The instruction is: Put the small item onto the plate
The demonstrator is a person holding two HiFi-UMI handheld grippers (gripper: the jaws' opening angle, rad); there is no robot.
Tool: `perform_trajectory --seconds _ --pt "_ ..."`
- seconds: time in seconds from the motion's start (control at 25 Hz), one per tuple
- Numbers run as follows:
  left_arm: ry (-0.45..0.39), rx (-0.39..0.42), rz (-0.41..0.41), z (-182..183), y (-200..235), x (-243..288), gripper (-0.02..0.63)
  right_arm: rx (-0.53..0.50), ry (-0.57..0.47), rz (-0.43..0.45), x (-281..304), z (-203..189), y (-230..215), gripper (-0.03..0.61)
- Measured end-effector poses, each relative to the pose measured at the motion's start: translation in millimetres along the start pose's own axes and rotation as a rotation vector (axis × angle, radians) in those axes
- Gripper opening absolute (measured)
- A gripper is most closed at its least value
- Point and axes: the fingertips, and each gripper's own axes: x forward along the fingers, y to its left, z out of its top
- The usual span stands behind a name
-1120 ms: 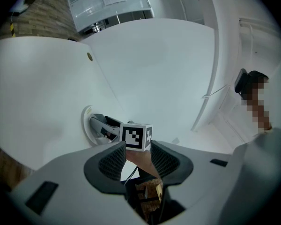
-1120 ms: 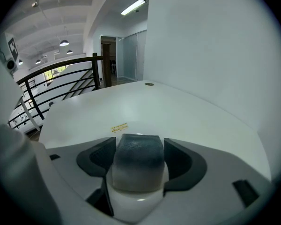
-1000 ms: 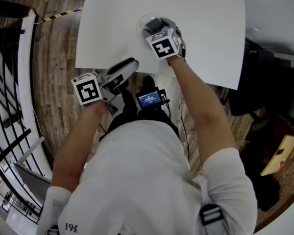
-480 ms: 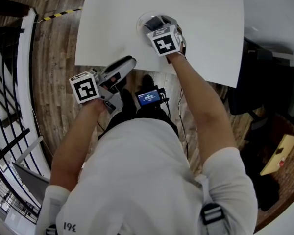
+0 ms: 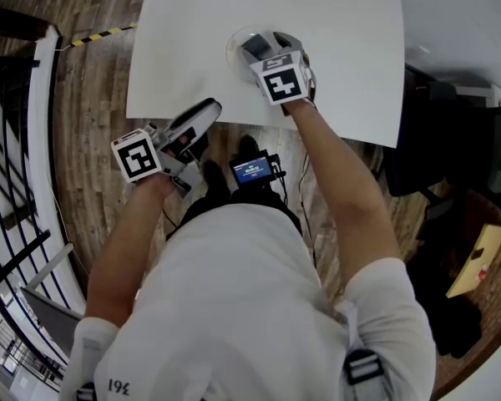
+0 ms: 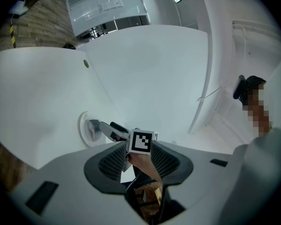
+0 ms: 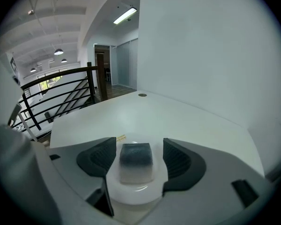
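Left hand-held gripper has drifted slightly left since a second ago; right hand-held gripper is basically unchanged over the plate. Nearest in: a small blue-lit screen at the person's waist, text too small to read. The left hand-held gripper sits at the near edge of the bench, mostly over the wood floor. Its jaws are apart with nothing between them, and its own view shows only the right forearm through the gap. Right hand-held gripper: jaws wide apart, straddling the small item with a clear gap each side, no contact. The item is a translucent block with a dark top, resting on the plate. Head view: the marker cube and gripper body cover the item, so only part of the plate rim shows. Left gripper view: plate seen nearly edge-on, item not resolvable. Further back: a grommet hole in the bench, then a black railing.
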Motion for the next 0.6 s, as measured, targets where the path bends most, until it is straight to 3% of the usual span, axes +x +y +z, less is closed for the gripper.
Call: perform_trajectory --seconds 0.44,0.48,0.6 --pt "-0.018 0.026 -0.047 3 -26 -13 0.147 0.033 -0.029 0.010 -34 8 14 0.311" --pt "-0.019 0.034 -0.054 3 -30 -15 0.147 0.031 -0.032 0.007 -38 9 16 0.247" --pt "-0.017 0.046 -0.067 4 -40 -19 0.147 0.027 -0.044 -0.004 -49 11 21 0.204"
